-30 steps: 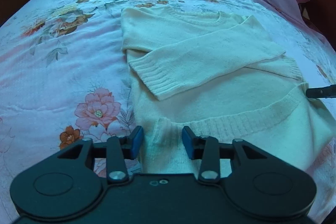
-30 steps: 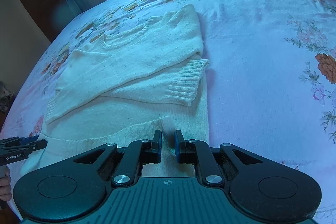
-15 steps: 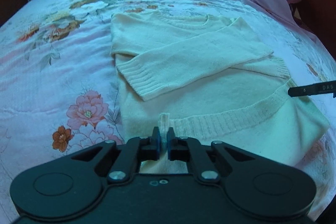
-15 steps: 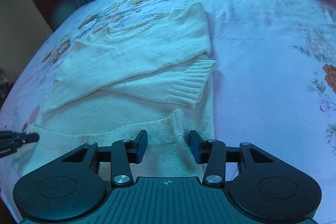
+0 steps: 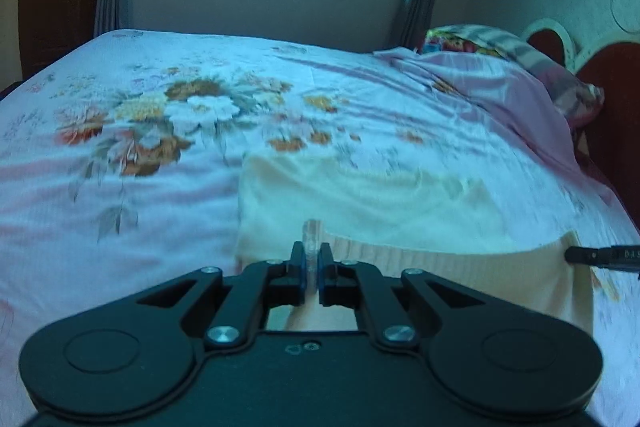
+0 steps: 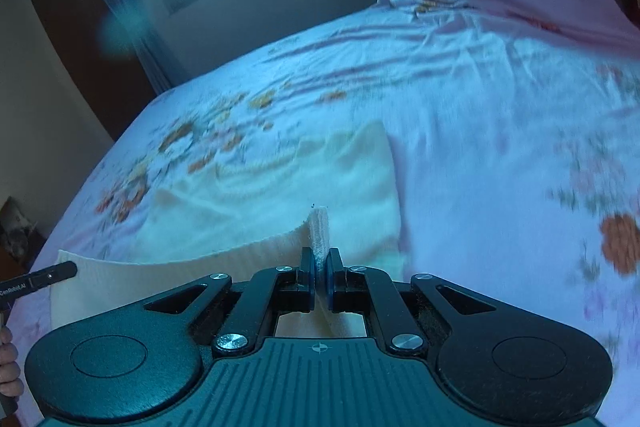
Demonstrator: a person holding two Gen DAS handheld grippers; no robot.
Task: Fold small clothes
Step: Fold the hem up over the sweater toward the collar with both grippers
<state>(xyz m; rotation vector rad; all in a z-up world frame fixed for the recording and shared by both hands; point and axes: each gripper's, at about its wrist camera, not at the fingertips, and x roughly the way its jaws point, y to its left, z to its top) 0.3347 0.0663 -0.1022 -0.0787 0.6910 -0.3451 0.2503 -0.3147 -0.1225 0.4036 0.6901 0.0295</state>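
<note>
Both tools, left tool (image 5: 312, 277) and right tool (image 6: 319, 281), pinch the sweater's (image 5: 400, 203) hem — a thin bite could slip mid-lift, collapsing the fold.

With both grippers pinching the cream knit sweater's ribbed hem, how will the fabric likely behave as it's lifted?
Probably floppy: the cream sweater bunches into a thin ridge between the right gripper fingers, and likewise in the left gripper. The hem between them will likely sag. It should not slip easily, since the ribbed knit looks coarse.
</note>
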